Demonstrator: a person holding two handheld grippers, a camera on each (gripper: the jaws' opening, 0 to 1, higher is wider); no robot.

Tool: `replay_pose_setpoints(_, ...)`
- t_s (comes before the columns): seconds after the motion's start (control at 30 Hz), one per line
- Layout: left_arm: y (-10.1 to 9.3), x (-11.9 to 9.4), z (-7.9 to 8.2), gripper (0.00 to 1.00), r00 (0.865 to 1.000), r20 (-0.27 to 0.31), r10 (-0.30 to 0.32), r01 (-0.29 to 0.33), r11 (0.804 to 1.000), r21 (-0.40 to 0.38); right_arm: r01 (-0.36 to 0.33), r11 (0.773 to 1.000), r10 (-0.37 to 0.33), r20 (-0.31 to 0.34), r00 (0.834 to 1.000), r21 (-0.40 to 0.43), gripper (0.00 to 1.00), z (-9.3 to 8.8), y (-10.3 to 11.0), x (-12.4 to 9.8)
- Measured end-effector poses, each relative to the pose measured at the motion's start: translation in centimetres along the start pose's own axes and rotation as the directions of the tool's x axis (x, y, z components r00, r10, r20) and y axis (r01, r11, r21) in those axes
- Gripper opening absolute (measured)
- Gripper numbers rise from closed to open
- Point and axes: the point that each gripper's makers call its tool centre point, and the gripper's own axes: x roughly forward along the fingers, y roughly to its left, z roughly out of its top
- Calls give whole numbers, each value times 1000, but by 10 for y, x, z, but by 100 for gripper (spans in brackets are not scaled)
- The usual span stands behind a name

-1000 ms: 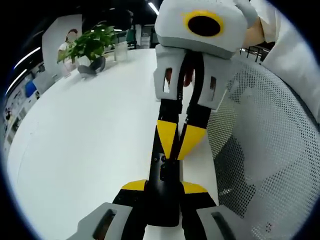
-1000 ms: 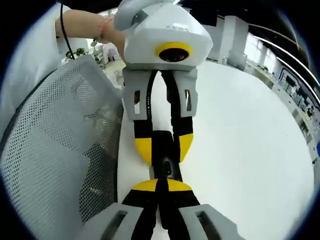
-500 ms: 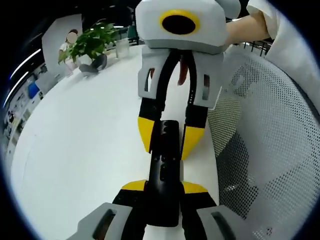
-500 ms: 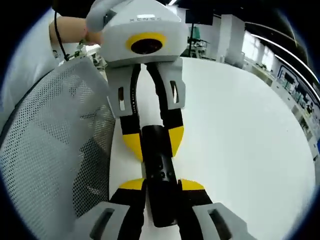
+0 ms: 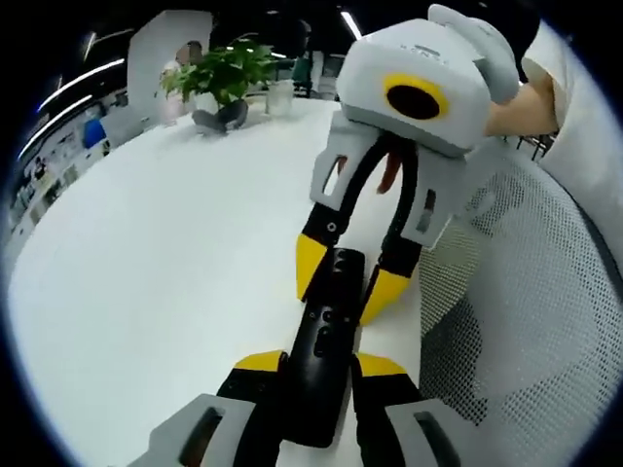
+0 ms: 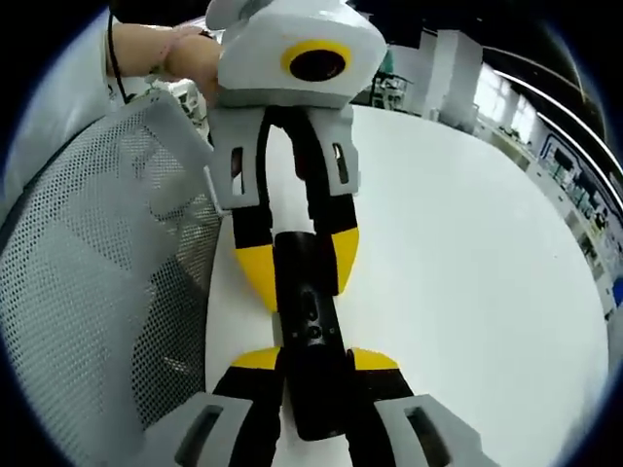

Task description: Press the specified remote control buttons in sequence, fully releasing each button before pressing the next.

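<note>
A long black remote control [image 5: 321, 341] with small buttons lies lengthwise between both grippers, just above the white table [image 5: 146, 272]. My left gripper [image 5: 321, 365] is shut on its near end, yellow tips on either side. From above, my right gripper [image 5: 348, 282] straddles the far end, with a tip against each side. In the right gripper view the remote control [image 6: 310, 321] runs up from my right gripper [image 6: 314, 360], whose jaws clamp its sides. The left gripper [image 6: 300, 268] holds the other end.
A grey mesh chair back [image 5: 526, 321] stands beside the table edge, also seen as the chair back [image 6: 97, 272]. A potted plant [image 5: 226, 73] sits at the table's far end. A person's hand [image 5: 521, 102] holds the right gripper. The table [image 6: 467, 272] stretches away.
A second ago the right gripper's tips were shut together on top of the remote. They spread and came down around its end. The left gripper kept its hold; both views shifted slightly.
</note>
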Motion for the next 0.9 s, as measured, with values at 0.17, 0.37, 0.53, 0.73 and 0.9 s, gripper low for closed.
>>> replay_pose_setpoints(0.17,1,-10,-2,28,999,23,37,-36,998,-48,7,1000,-8,3,1000,13,21,0,0,0)
replay_pose_setpoints(0.37,5,-37,12,39,983,147,113,-93,986,-136,7,1000,-8,2,1000,23,22,0,0,1)
replay_pose_setpoints(0.53,7,-69,45,43,911,361,200,-137,972,-193,11,999,-11,5,1000,43,22,0,0,1)
replay_pose_setpoints(0.73,7,-106,63,46,811,505,296,-181,947,-264,20,998,-20,7,1000,53,22,0,0,1)
replay_pose_setpoints(0.9,10,-130,69,53,756,541,369,-234,924,-304,20,998,-20,3,1000,52,22,0,0,1)
